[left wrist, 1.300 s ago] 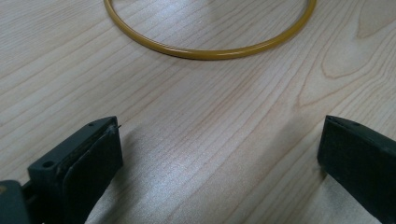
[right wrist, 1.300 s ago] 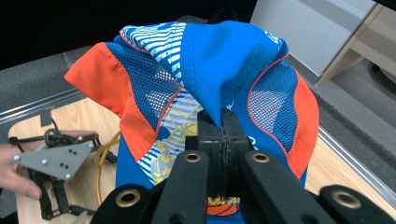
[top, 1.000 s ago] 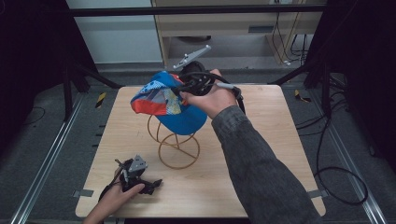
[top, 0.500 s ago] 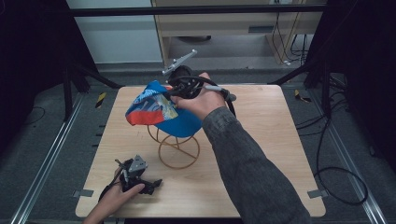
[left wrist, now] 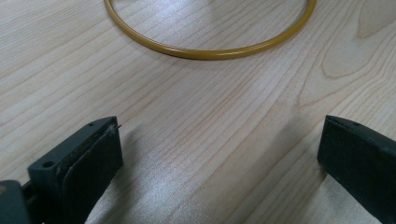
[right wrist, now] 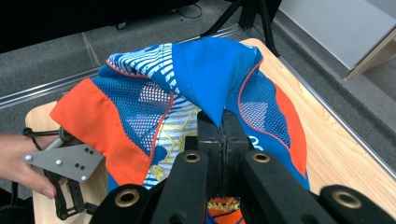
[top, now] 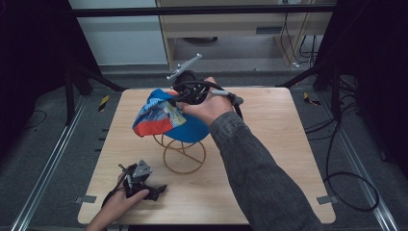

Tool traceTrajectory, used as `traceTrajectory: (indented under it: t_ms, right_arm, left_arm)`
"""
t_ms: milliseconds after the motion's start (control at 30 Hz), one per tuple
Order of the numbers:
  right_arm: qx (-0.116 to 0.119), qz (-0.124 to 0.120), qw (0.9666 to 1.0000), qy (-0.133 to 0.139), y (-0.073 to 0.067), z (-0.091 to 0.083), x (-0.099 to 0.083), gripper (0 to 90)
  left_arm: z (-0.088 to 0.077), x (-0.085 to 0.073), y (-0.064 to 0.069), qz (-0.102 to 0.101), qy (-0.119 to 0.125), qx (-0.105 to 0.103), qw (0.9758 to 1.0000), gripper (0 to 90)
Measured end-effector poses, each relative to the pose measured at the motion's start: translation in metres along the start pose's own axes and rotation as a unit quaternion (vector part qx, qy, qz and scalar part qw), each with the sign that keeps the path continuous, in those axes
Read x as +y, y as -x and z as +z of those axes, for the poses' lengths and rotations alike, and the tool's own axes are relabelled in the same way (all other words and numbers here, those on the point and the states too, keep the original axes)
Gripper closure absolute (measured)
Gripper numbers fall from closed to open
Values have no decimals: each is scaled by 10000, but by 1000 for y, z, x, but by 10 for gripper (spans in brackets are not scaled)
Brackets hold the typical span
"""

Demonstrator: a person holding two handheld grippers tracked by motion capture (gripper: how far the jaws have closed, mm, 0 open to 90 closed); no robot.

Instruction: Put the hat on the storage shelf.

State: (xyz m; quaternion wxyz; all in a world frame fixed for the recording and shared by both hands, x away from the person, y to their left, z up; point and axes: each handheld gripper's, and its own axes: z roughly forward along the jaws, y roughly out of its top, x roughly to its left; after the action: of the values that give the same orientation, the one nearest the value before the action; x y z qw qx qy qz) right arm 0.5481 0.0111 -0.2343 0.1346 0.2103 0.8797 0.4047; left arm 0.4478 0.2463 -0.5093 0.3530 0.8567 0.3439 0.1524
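The high view looks forward and down on the whole pale wooden bench (top: 284, 159). The left gripper view skims it closely, sharing the yellow wire ring (left wrist: 210, 52), (top: 184, 159) at 12 o'clock.

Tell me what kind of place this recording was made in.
Probably a lab or workshop data-collection station, not a home: a bare wooden table stands on a grey floor inside a dark metal frame, loose cables trail beside it, and a plain cabinet sits behind.
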Motion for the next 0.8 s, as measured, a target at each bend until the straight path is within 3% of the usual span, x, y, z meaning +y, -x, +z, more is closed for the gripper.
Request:
traceTrajectory:
  t_ms: [800]
  right_arm:
    - [134,-60,9997,-210,-5,14,3,878]
  left_arm:
    - [0,0,0,4,5,-5,10000,0]
